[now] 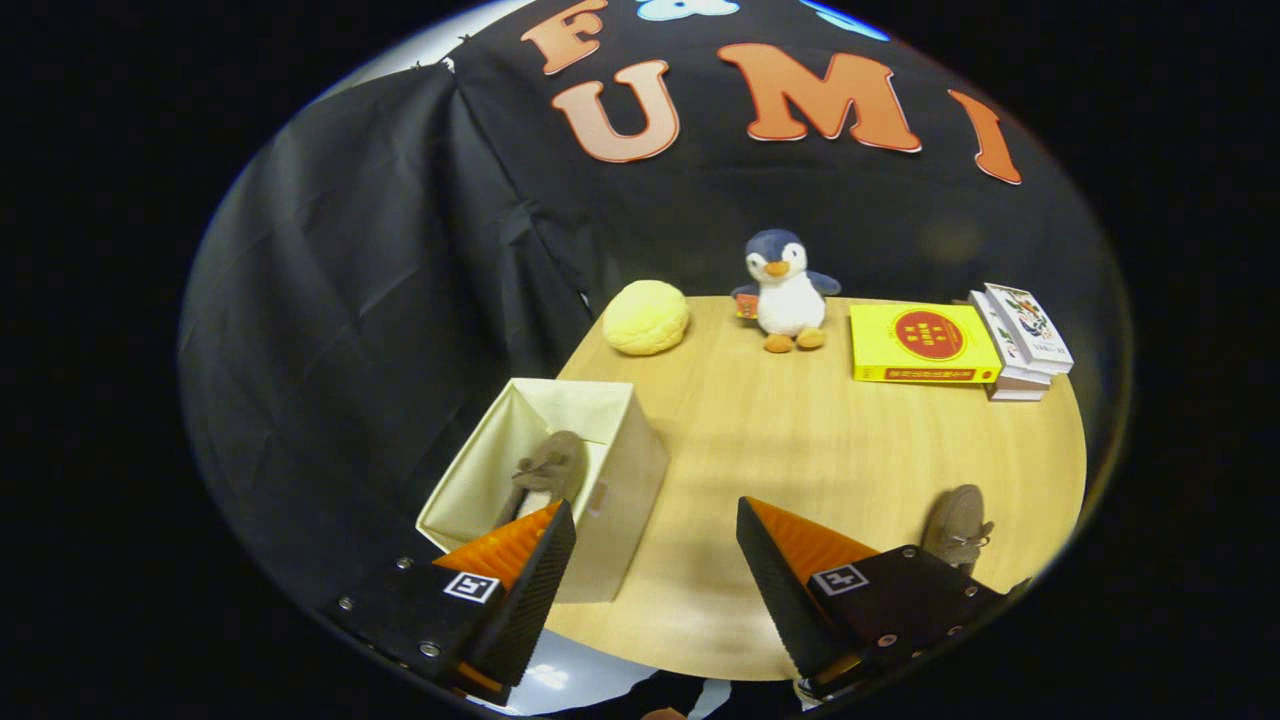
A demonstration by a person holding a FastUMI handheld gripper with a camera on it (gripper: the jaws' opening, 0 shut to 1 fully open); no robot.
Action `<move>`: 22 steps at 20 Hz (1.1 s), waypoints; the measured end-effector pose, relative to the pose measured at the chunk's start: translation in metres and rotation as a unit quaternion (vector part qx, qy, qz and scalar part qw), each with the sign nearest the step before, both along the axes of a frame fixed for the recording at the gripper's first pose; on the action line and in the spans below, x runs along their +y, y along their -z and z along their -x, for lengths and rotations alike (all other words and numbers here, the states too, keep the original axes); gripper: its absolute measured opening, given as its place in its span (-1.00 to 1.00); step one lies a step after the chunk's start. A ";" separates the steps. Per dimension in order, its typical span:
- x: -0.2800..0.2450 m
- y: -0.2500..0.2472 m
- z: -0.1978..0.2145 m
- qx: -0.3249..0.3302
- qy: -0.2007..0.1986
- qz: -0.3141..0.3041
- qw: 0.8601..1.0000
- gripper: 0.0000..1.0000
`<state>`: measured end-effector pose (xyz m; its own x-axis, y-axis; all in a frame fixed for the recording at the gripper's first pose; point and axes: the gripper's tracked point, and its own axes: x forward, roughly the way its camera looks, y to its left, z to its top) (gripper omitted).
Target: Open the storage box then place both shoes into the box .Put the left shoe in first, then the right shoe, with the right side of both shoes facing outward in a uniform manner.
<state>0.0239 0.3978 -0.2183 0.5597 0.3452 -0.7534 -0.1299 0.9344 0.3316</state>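
1. The storage box (610, 470) stood open at the tabletop's (800, 450) near left corner, its top clear and its pale lining showing.
2. One shoe (548, 470) was already inside the box, leaning against an inner wall; I judged this to be the left shoe, so the opening step and the first placement looked done.
3. Which side of that shoe faced outward could not be told from the gripper view.
4. The other shoe (957, 528) lay on the tabletop near its near right edge, well apart from the box and just beyond the right finger.
5. The gripper (655, 540) had its fingers spread wide apart with nothing between them; bare tabletop showed in the gap.
6. What seemed left: taking up the second shoe, carrying it across to the box, and setting it beside the first with matching right sides outward.
7. A penguin toy (785, 295), a yellow round cushion (646, 317) and a few books (950, 345) sat along the far edge, clear of the work.
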 end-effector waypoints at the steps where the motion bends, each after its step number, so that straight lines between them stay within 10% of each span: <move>1: -0.019 0.004 0.003 -0.005 0.007 0.007 1.000 0.95; 12: -0.204 0.090 0.065 0.030 0.107 0.104 0.988 0.96; 22: -0.282 0.188 0.092 0.075 0.117 0.148 0.979 0.68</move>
<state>-0.0677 0.1158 -0.4063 0.4724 -0.0242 -0.8811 0.1282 0.9909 0.0416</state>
